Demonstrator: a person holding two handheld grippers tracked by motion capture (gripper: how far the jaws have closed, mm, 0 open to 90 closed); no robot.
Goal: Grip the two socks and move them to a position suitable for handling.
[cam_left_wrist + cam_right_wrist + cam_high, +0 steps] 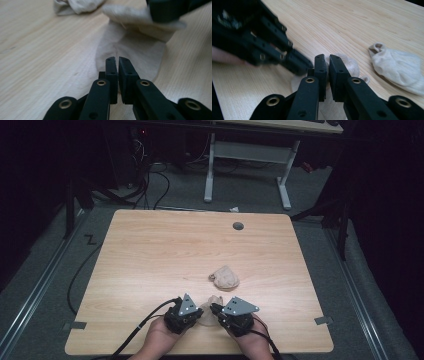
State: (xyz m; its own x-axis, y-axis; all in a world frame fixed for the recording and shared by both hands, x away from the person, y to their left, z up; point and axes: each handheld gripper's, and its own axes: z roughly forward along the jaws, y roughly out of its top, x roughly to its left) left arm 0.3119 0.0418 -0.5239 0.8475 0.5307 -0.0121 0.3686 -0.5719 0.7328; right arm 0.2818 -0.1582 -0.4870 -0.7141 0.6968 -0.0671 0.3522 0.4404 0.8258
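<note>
A flat beige sock (207, 319) lies near the front edge of the wooden table (150, 255), between my two grippers. My left gripper (201, 312) is shut at the sock's near edge (135, 47), its jaws (117, 60) pressed together over the fabric. My right gripper (215, 309) is shut on the same sock (347, 63), with pale fabric showing between its jaws (327, 61). The right gripper (170, 10) lifts the sock's far end slightly. The left gripper (298, 66) meets the sock from the left. A second, balled sock (225, 277) (77, 5) (397, 65) rests just beyond.
A round grey grommet (238, 226) sits near the table's far edge. Behind the table stands a white desk frame (245, 155), with cables (155, 185) on the floor. Bare wood spreads left, right and beyond the socks.
</note>
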